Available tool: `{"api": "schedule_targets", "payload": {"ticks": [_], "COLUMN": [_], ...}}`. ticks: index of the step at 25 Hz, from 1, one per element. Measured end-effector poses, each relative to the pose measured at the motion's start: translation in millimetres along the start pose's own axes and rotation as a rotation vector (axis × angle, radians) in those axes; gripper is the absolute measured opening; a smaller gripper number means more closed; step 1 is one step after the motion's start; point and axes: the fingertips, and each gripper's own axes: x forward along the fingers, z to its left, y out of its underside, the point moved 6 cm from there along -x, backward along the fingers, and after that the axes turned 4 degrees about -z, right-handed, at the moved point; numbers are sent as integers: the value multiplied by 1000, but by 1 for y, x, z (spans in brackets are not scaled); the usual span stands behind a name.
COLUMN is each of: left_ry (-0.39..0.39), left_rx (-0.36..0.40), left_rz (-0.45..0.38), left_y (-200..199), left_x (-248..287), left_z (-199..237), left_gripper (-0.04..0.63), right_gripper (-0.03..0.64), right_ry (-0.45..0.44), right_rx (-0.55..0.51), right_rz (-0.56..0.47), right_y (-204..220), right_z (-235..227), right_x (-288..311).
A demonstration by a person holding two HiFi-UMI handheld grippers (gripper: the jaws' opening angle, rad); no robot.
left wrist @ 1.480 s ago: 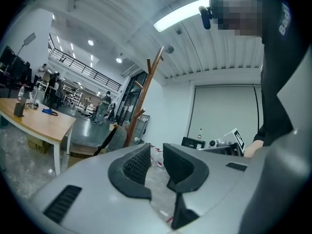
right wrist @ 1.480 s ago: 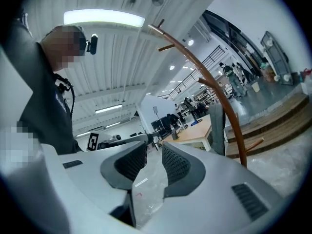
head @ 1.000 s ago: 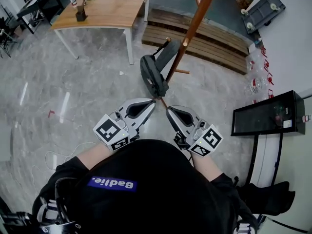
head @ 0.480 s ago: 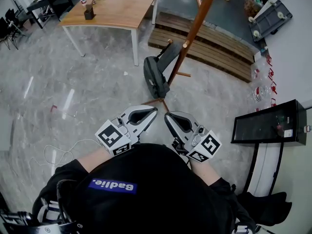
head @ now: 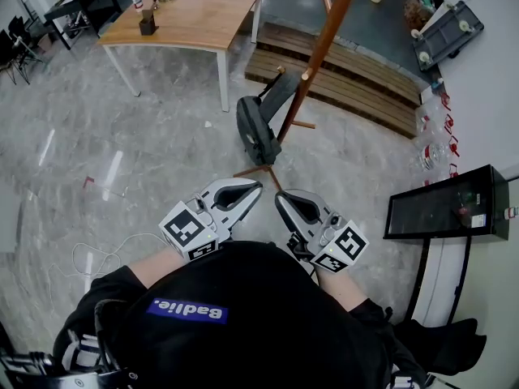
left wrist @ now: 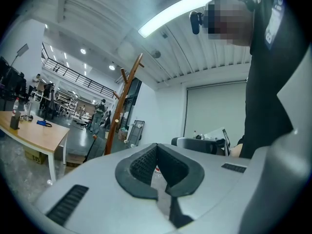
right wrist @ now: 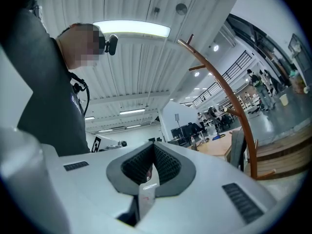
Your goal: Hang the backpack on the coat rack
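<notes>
One backpack (head: 256,132) beside one coat rack (head: 322,47), left tongs (head: 259,185) and right tongs (head: 278,194) both closed, empty

The dark grey fabric backpack (head: 255,130) sits just left of the tall brown wooden coat rack (head: 318,51), against its pole. Behind them, a wood-topped counter (head: 195,14) stands at left and a slatted wooden pallet (head: 357,75) lies at right. The left tool (head: 258,186) and the right tool (head: 278,194) sit side by side before the rack's feet.

Person wears a black top (head: 268,331) with a blue label (head: 186,307). Left claw (head: 258,186) and right claw (head: 278,195): pale grey shells, dark ribbed pads (left wrist: 141,165), each carrying a black-and-white marker cube (head: 188,229).
</notes>
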Motion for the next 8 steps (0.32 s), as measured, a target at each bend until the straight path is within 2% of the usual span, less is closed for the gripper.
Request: {"api": "schedule_targets", "payload": {"ticks": [8], "left_ry": [3], "left_rx": [3], "left_rz": [6], "left_y": [0], "left_x": [1], "left_z": [-4], "left_gripper": [9], "right_gripper": [6], "right_ry": [16], "right_rx": [11], "right_rz": [7], "right_y": [-3], "right_z": [0], "right_x": [-4]}}
